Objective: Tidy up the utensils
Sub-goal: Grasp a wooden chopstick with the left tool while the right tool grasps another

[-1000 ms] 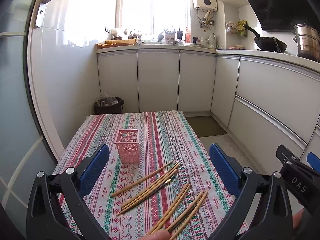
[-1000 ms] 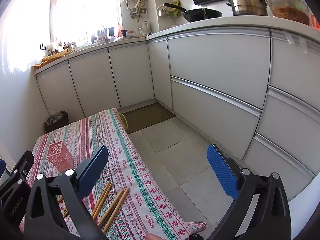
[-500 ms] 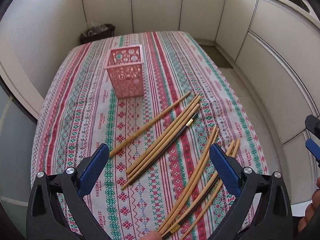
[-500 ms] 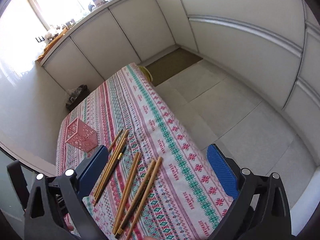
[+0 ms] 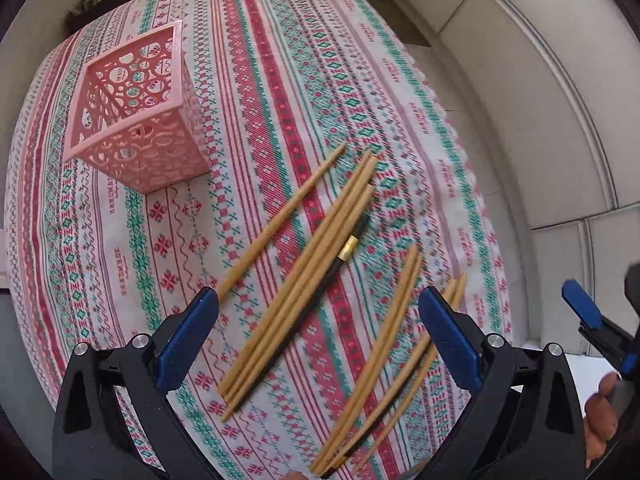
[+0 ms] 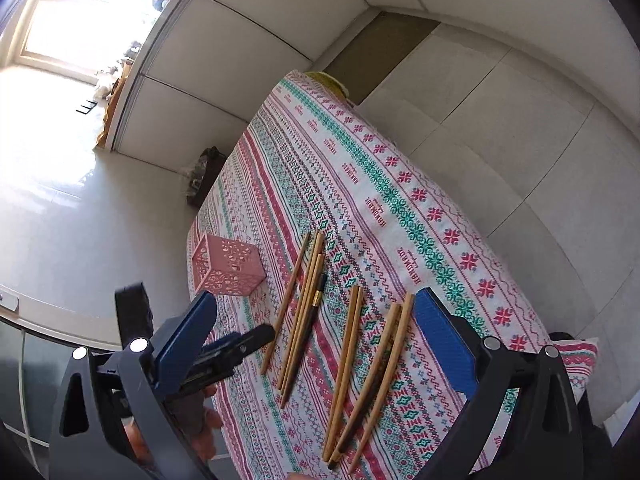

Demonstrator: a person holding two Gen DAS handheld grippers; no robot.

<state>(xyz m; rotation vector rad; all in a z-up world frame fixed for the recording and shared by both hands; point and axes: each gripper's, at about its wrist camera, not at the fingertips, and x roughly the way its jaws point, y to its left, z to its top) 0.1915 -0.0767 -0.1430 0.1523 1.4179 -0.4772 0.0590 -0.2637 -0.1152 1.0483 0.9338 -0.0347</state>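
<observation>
Several wooden chopsticks (image 5: 308,280) and a black one with a gold band (image 5: 347,249) lie loose on the patterned tablecloth (image 5: 280,60). A pink perforated holder (image 5: 136,112) stands upright at the far left, empty as far as I can see. My left gripper (image 5: 318,324) is open, hovering above the middle bundle. My right gripper (image 6: 316,324) is open above the chopsticks (image 6: 348,356); the holder (image 6: 228,268) shows to its left. The left gripper's tip (image 6: 240,348) shows in the right wrist view.
The table's right edge (image 5: 492,280) drops to a tiled floor (image 6: 500,92). White cabinet fronts (image 6: 240,40) line the far side. A dark bin (image 6: 204,168) stands past the table's far end. A white wall is at the left.
Both grippers have tilted down and moved in closer over the chopsticks. The holder and chopsticks have not moved.
</observation>
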